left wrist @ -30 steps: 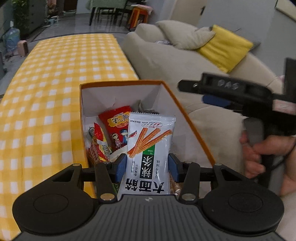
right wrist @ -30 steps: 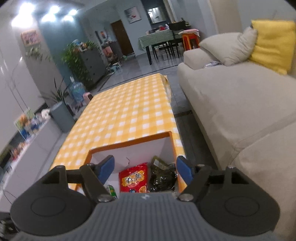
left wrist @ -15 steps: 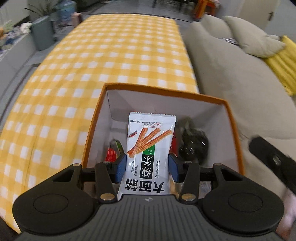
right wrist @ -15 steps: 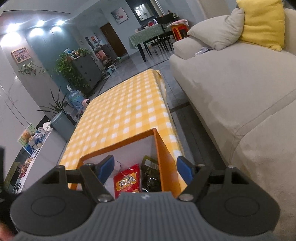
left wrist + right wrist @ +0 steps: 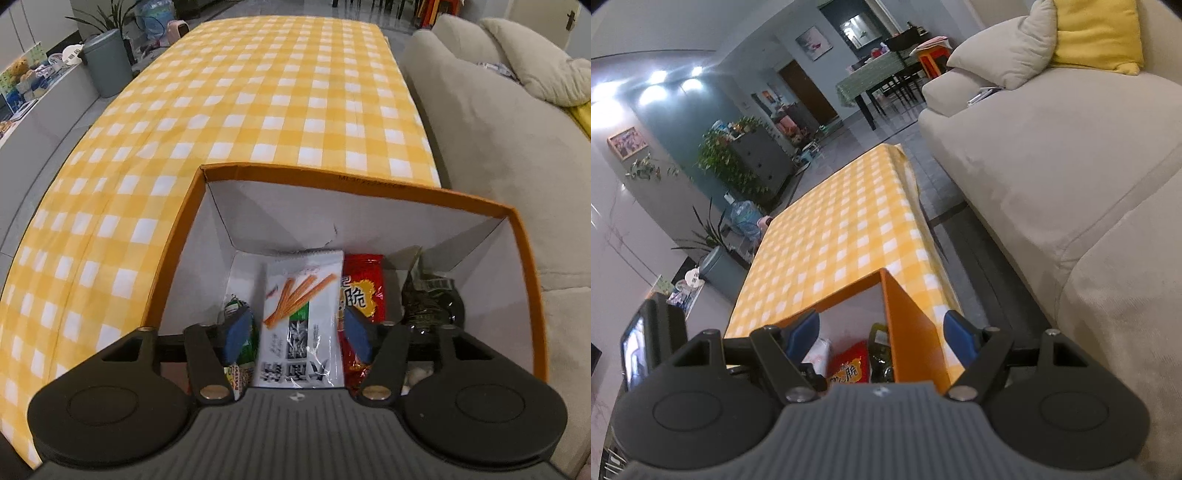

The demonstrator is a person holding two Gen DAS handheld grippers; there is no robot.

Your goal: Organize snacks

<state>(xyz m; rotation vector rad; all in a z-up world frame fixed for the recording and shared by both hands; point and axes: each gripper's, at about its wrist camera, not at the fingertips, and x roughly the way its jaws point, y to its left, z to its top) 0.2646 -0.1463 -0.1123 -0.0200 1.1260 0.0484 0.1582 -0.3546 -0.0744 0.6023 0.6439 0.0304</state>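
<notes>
Down at the lower centre of the left wrist view, the left gripper point(image 5: 295, 328) sits inside the orange box point(image 5: 524, 258), its jaws just opened off the white snack packet point(image 5: 303, 314), which now stands between the blue pads with a gap on each side. The packet leans against the red packet point(image 5: 364, 295), with a green packet point(image 5: 243, 332) to its left and a dark packet point(image 5: 428, 299) lower right. Unsupported, that white packet could flop forward or slide down among its neighbours, and pulling out carelessly could let a pad catch its crinkly edge and drag it back up. Over in the right wrist view, the right gripper point(image 5: 882, 339) hangs with jaws spread wide and nothing between them, low in the frame, straddling the box's right wall, so a dip risks knocking the box along the checked tablecloth point(image 5: 849, 229) toward the table edge by the sofa point(image 5: 1052, 166). Whether the white packet touches the floor of the box is hard to tell, since the gripper body hides its bottom.
</notes>
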